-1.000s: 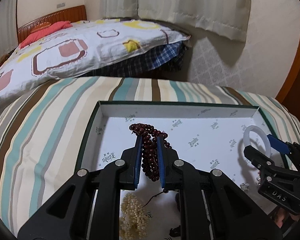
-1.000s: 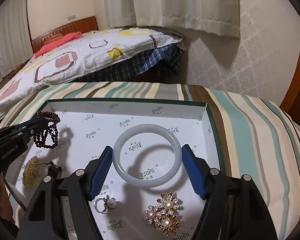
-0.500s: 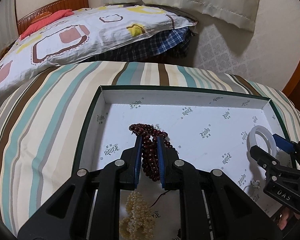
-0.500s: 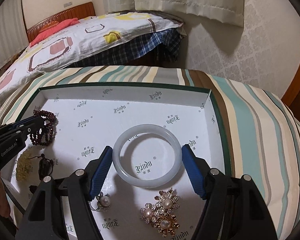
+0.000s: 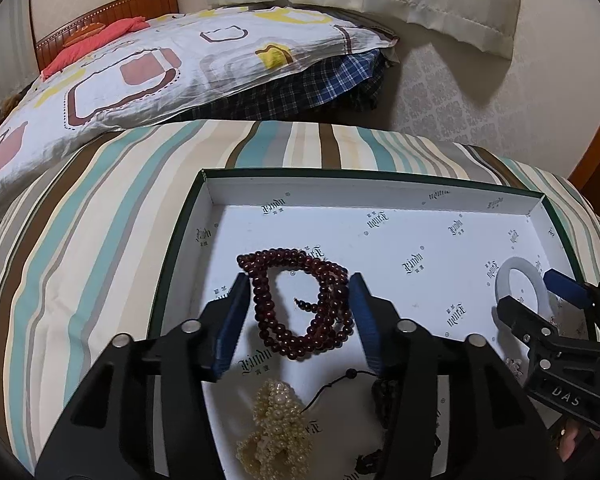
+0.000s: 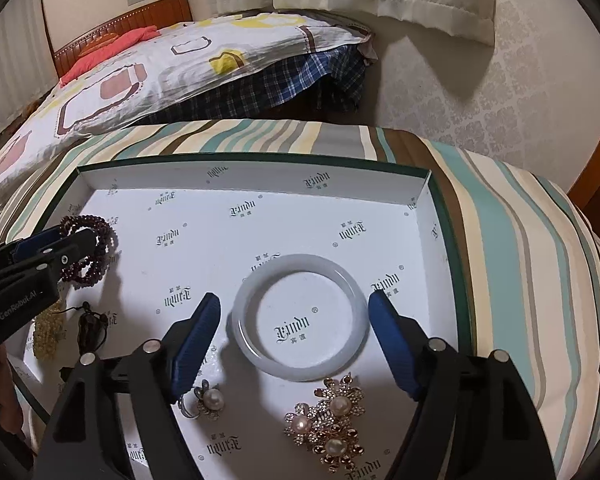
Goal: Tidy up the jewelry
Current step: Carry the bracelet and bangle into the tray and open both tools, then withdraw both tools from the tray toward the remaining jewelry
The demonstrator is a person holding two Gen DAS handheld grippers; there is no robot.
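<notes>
Left wrist view: the left tongs (image 5: pixel 298 312) hang over a shallow white-lined tray (image 5: pixel 380 192) that sits on a striped cover (image 5: pixel 80 260). The jaws are opening. The dark red bead bracelet (image 5: pixel 300 304) lies in a loose multi-strand loop on the tray floor between the blue pads, with a gap showing on each side, so neither pad presses on it. The loop's long axis runs roughly from the near-right toward the far-left corner of the tray, its far end poking out past the pad tips. Nearer the camera lie a cream pearl cluster (image 5: pixel 276 428) and a dark corded pendant (image 5: pixel 384 392), partly hidden by the tong arm.

Right wrist view: the right tongs (image 6: pixel 294 320) are also widening. The pale jade bangle (image 6: pixel 300 318) lies flat on the tray floor between the pads, clear of both, its opening facing up. Just near of it sit a pearl ring (image 6: pixel 208 398) and a gold flower brooch (image 6: pixel 328 420) with pearls. The bangle rests in the tray's right half, the beads at its left side, well apart. A bed with a patterned quilt (image 6: pixel 140 68) stands behind.
</notes>
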